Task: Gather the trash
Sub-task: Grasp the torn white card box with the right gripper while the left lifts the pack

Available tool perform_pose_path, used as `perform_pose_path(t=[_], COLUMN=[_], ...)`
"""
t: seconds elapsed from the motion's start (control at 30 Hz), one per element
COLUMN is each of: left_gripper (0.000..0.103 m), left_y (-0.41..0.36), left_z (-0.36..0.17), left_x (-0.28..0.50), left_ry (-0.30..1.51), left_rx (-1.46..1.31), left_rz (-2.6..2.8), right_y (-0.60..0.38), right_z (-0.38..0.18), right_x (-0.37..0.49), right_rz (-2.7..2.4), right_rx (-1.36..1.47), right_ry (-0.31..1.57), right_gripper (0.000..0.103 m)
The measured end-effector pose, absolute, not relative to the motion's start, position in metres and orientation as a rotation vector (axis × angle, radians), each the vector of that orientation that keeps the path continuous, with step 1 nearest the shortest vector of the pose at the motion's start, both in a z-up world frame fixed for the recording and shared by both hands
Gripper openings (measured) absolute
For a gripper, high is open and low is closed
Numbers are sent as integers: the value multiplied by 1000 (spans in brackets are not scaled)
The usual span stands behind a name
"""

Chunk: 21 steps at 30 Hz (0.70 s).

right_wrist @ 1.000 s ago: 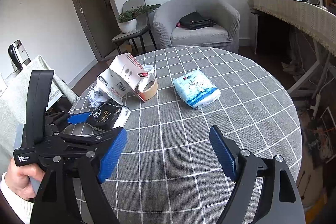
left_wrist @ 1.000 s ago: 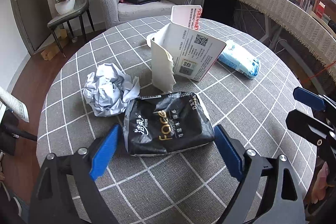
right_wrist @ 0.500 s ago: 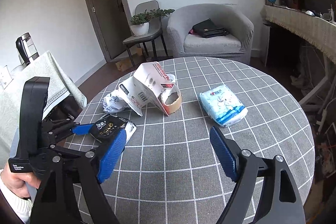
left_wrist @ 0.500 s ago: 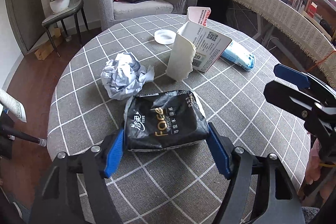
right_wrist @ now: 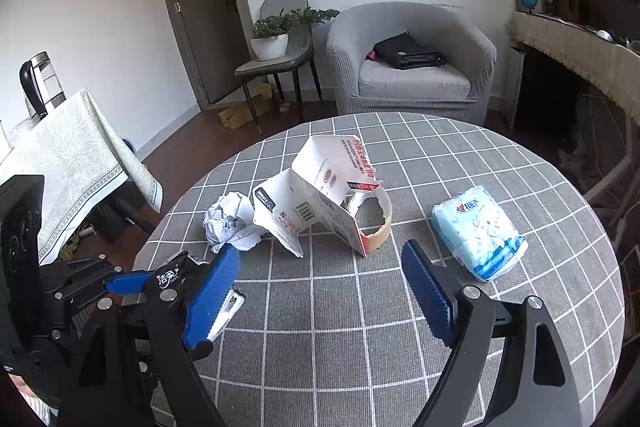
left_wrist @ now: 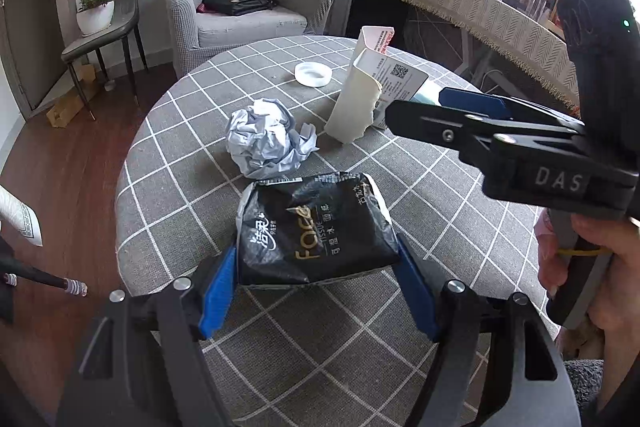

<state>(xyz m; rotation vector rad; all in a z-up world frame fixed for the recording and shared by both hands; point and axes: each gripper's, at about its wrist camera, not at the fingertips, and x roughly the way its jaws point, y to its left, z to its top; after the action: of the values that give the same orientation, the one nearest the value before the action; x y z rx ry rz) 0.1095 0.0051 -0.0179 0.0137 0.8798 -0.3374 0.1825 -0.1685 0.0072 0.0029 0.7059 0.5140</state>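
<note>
A black tissue pack point(left_wrist: 314, 233) sits between the blue pads of my left gripper point(left_wrist: 316, 285), which is shut on it above the near edge of the round grey checked table point(left_wrist: 440, 183). A crumpled paper ball point(left_wrist: 266, 137) lies just beyond it, and shows in the right wrist view point(right_wrist: 228, 223). A torn white carton point(right_wrist: 320, 195) stands mid-table. My right gripper point(right_wrist: 320, 291) is open and empty, facing the carton; it also shows at the right of the left wrist view point(left_wrist: 460, 111).
A light blue tissue pack point(right_wrist: 478, 231) lies right of the carton. A white tape ring point(left_wrist: 313, 74) sits farther back. A grey armchair point(right_wrist: 412, 63), a chair with a potted plant point(right_wrist: 276, 39) and a cloth-covered side table point(right_wrist: 68, 163) stand around the table.
My left gripper has closed its pads onto the black tissue pack. My right gripper has moved left and nearer the carton, crossing into the left wrist view.
</note>
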Motion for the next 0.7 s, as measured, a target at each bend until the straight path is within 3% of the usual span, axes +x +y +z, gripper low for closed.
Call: perform_pose_path(t=[0.6, 0.7], left_gripper=[75, 75], left_y=[64, 73], left_z=[-9, -8], left_x=[95, 92], left_ry=[870, 869], left_rx=[-53, -60], left_rz=[-337, -332], right_y=[-129, -129], right_z=[-17, -16], right_x=[222, 226], right_rz=[346, 312], right_rx=[12, 22], right_ry=[787, 778], right_gripper=[84, 78])
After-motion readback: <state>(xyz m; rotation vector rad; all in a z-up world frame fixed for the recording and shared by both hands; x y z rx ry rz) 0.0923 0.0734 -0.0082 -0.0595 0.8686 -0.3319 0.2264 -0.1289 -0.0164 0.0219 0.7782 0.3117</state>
